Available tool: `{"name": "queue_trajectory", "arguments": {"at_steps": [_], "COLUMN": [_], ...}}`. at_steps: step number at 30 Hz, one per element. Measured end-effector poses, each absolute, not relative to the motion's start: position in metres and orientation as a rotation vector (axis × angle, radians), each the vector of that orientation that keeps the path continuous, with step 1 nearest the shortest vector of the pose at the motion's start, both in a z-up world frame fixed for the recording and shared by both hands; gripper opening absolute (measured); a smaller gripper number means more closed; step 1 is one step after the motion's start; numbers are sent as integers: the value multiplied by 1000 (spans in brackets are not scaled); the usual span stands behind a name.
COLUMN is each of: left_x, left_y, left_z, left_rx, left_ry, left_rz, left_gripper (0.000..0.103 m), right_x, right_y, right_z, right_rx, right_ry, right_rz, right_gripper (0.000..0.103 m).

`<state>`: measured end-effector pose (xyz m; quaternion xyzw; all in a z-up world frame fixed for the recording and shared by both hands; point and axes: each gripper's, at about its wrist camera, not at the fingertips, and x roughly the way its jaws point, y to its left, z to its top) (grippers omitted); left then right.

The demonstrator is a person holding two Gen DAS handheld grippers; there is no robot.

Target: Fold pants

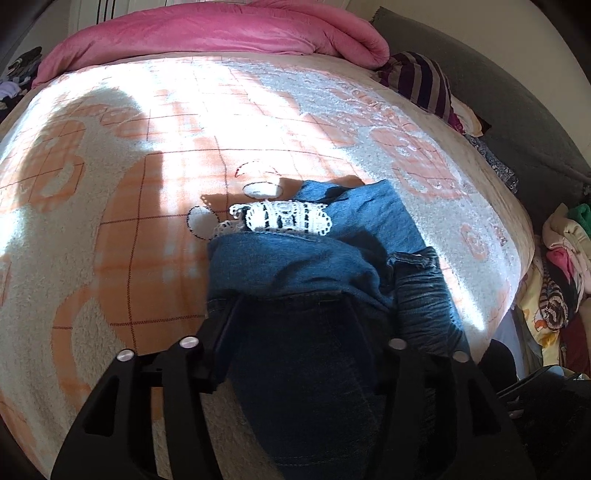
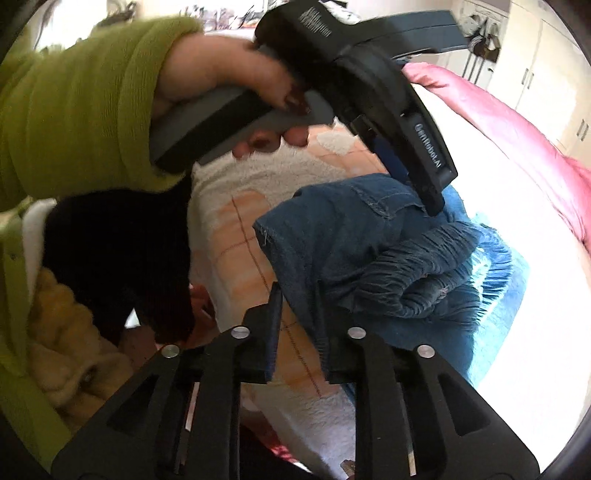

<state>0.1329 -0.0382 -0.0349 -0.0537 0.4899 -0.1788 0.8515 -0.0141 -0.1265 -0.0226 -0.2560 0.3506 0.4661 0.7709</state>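
Blue denim pants lie folded in a bundle on the peach and white bedspread, a white lace hem on the far side. My left gripper stands open astride the dark near fold, its fingertips tucked under the top layer. From the right wrist view the pants show a ruched elastic waistband, and the left gripper points down onto them. My right gripper is open at the near corner. The denim edge hangs against its right finger, with a gap to the left pad.
A pink duvet is rolled up at the far end of the bed. A striped garment lies by the grey headboard. Loose clothes pile up off the right edge. A hand in a green sleeve holds the left gripper.
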Motion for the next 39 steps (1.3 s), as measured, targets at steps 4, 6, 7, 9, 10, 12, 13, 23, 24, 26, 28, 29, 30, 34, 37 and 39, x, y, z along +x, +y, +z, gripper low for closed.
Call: {"name": "queue_trajectory", "arguments": {"at_steps": [4, 6, 7, 9, 10, 12, 13, 23, 24, 26, 28, 29, 30, 34, 37, 39], "left_x": [129, 127, 127, 126, 125, 123, 121, 103, 101, 98, 94, 91, 89, 81, 77, 76], "left_y": [-45, -47, -47, -46, -46, -45, -45, -40, -40, -38, -37, -38, -38, -36, -35, -34], "left_z": [-31, -31, -31, -30, -28, -26, -23, 6, 8, 14, 20, 22, 25, 33, 36, 36], "left_rx": [-78, -80, -80, -81, -85, -88, -85, -81, -81, -84, -79, -72, -62, -56, -48, -39], "left_ry": [1014, 1011, 1011, 1006, 1002, 995, 988, 913, 907, 893, 879, 872, 863, 838, 829, 831], "left_rz": [-362, -363, -364, -364, -362, -364, -360, -334, -332, -328, -319, -312, -300, -274, -260, -253], "left_gripper": [64, 65, 65, 65, 65, 65, 69, 88, 89, 92, 93, 93, 93, 99, 99, 99], "right_x": [-11, -13, -14, -16, -17, -19, -20, -18, -16, -12, -8, -5, 2, 14, 24, 29], "right_y": [-133, -133, -134, -139, -140, -143, -145, -164, -168, -176, -185, -190, -192, -206, -214, -219], "right_z": [-8, -1, 1, 9, 11, 18, 20, 46, 49, 54, 58, 60, 59, 61, 57, 55], "right_rx": [-475, -450, -441, -414, -404, -388, -380, -280, -261, -225, -190, -174, -159, -123, -99, -82], "right_ry": [760, 758, 755, 748, 746, 737, 730, 662, 654, 642, 628, 625, 624, 619, 624, 634], "right_rz": [1013, 1006, 1002, 1001, 998, 994, 992, 942, 931, 900, 865, 848, 830, 743, 685, 652], "right_gripper": [30, 32, 33, 38, 40, 45, 49, 70, 73, 77, 81, 82, 83, 86, 87, 87]}}
